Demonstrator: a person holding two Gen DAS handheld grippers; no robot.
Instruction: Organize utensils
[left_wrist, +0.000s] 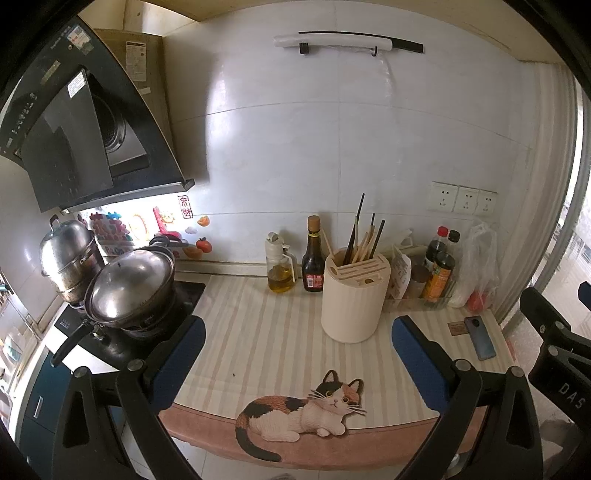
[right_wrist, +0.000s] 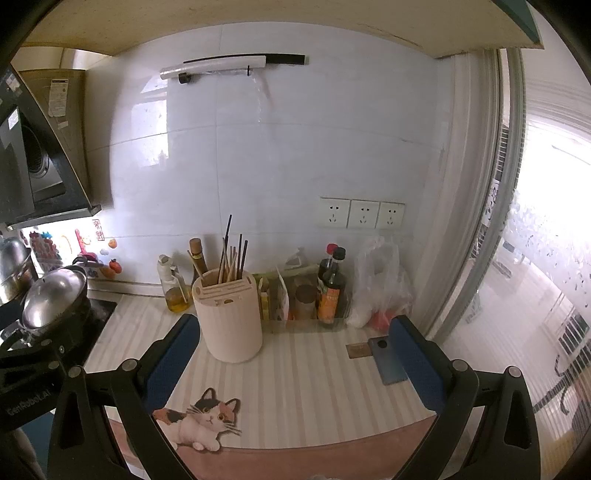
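A home kitchen: range hood (left_wrist: 74, 122) over a stove (left_wrist: 122, 332) with pots (left_wrist: 129, 284), tiled wall (left_wrist: 332, 147), sauce bottles (left_wrist: 313, 258), chopsticks (left_wrist: 364, 240) on the tabletop (left_wrist: 266, 332).

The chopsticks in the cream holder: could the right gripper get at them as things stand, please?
Probably yes: the right gripper is open and empty, and the chopsticks stick up above the cream holder with nothing between.

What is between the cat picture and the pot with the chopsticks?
Nothing: only bare striped mat lies between the cat picture and the chopstick pot, as the left wrist view shows. Both grippers hang open above the mat's near edge.
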